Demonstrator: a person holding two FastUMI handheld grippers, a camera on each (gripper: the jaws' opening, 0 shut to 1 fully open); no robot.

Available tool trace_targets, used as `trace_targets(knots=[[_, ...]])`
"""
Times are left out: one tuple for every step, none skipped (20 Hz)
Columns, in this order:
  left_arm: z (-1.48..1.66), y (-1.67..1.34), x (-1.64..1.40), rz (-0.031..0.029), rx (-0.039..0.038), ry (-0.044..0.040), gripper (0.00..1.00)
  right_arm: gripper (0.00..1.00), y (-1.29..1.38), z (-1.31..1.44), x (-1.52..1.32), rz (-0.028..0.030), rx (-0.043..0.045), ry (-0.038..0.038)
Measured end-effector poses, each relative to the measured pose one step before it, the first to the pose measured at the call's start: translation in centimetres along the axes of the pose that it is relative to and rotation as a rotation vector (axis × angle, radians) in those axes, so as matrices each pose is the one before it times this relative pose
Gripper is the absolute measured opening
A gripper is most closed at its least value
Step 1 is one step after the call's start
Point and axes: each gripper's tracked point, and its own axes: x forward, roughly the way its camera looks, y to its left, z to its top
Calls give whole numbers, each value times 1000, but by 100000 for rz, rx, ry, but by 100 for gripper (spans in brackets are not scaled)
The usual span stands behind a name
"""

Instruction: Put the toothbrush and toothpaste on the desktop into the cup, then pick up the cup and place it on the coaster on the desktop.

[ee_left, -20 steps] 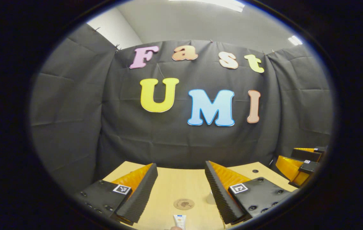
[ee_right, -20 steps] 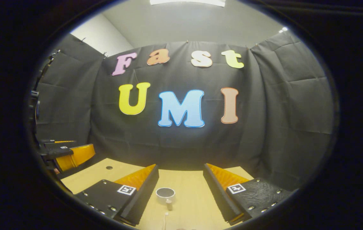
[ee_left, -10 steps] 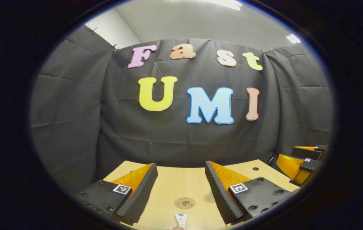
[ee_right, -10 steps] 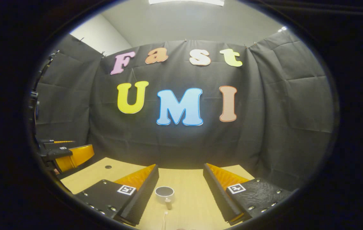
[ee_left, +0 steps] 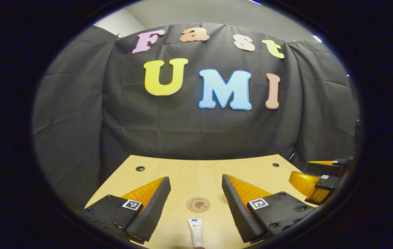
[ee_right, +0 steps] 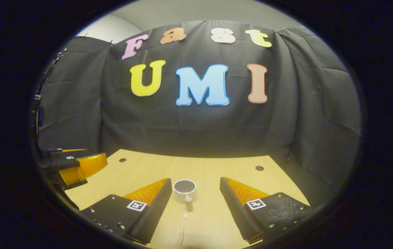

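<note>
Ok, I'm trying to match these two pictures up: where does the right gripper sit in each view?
Left gripper view: the right gripper is at the far right edge, above the desktop.
Right gripper view: the right gripper is at the bottom centre, its two fingers spread either side of the cup.
Shared landmark: the pale wooden desktop, with a dark hole near each far corner.

Recording booth — black cloth wall (ee_left: 78, 114), bare wooden desktop (ee_left: 189, 169).
</note>
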Motion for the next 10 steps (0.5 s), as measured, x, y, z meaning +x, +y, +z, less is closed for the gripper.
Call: trace_targets(knots=[[-1513, -121, 533, -936, -273, 4096, 94, 89, 112, -1434, 482, 717, 779, 5243], [-1620, -49, 640, -748, -493, 3931, 94, 89, 20, -1662, 533, 644, 471, 5083], [-1462, 67, 581, -400, -598, 4091, 94, 89, 69, -1448, 664, 72, 278, 4752], [-1594, 209, 702, -457, -645, 4418, 96, 89, 162, -1210, 654, 351, 136, 5142], [-1564, 265, 713, -299, -546, 3825, 96, 89, 221, -992, 646, 443, 502, 4138], [-1519, 411, 695, 301, 20, 3671, 96, 89, 125, -1489, 542, 520, 462, 4013], [-1427, 487, 856, 813, 959, 3333, 96, 89, 112, -951, 463, 620, 406, 2903], [-1289, 275, 918, 585, 1041, 3691, 97, 89, -45, -1049, 668, 7, 130, 2766], [-1572, 193, 708, 90, 658, 4714, 96, 89, 37, -801, 543, 131, -178, 2780], [-1514, -10, 857, -325, 98, 4308, 98, 89, 120, -606, 442, -67, -296, 2329]])
